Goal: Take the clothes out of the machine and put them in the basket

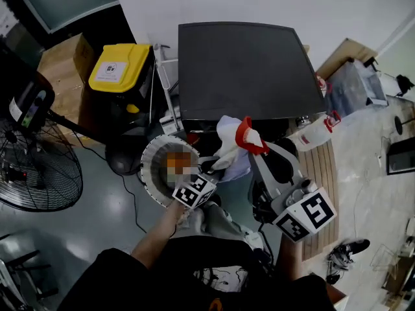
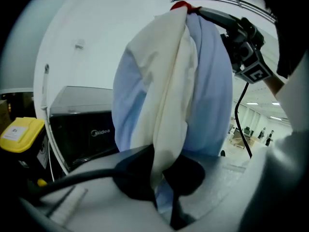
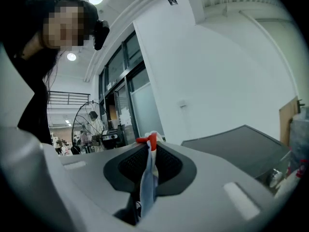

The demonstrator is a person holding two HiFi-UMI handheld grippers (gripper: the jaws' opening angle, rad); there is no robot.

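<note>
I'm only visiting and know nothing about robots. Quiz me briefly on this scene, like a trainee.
1. True or false: the left gripper and right gripper both grip the same white-and-blue cloth.
2. The bin beside the machine is topped in: A red, B yellow, C green.
3. Fill in: the round wire-caged thing on the floor at the head view's left is a ____.
Key: 1 true; 2 B; 3 fan.

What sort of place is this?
Likely a workshop or lab corner rigged for laundry, not a home: clothes held before a black Midea machine, a big floor fan, a yellow-lidded bin.
</note>
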